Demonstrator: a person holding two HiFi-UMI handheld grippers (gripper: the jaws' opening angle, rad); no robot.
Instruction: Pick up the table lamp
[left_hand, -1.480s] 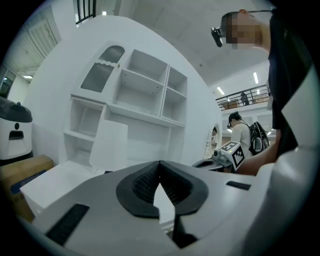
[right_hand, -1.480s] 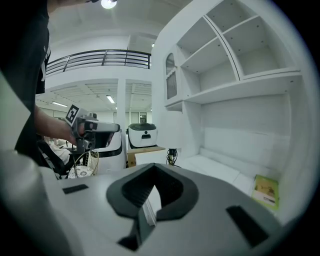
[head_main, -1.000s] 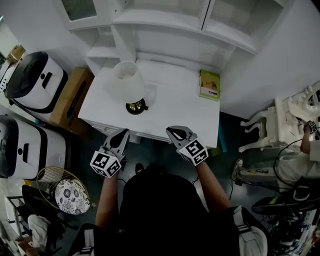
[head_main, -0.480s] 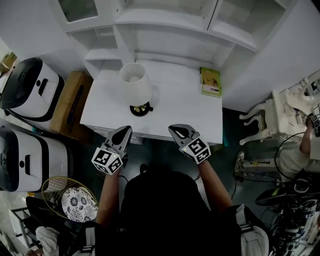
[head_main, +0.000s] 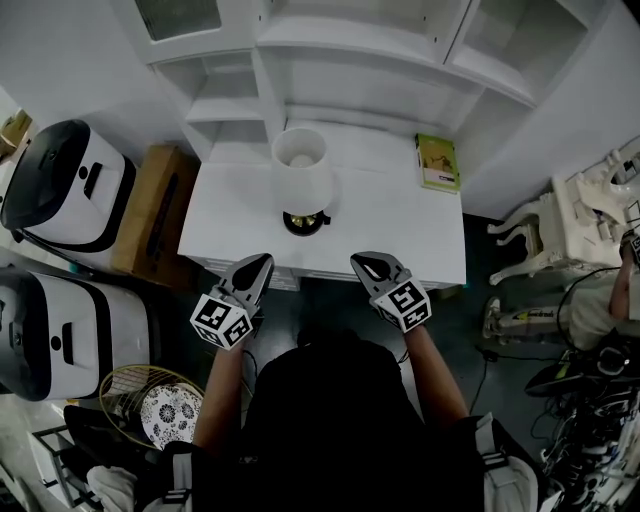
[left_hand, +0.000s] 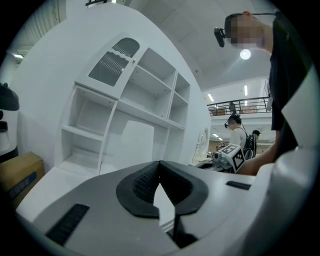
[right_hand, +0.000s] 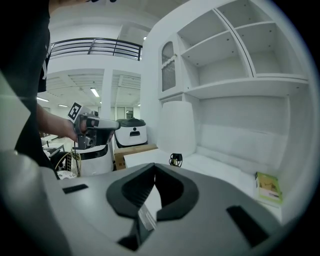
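The tall white shelf unit (head_main: 400, 60) rises off the back of the white bench (head_main: 400, 225), and the table lamp (head_main: 303, 165) stands upright on that bench, a little left of its middle, with its white shade over a dark base. I'd call this the approach: the lamp is untouched and nothing is lifted. The left gripper (head_main: 258, 265) and right gripper (head_main: 362, 263) hover side by side at the bench's front edge, both empty, each with its jaws pressed together, the lamp apart beyond them. Next, I reckon, at least one pair of jaws has to spread and reach in low for the stem or base, since the shade looks too wide and soft to pinch. The bare bench between grippers and lamp offers no obstacle, though the shelves behind and above may crowd the lift. Two white appliances (head_main: 65, 185) and a cardboard box (head_main: 155, 210) stand left, a white chair (head_main: 570, 225) right, and a green book (head_main: 438, 162) lies at the bench's right end.
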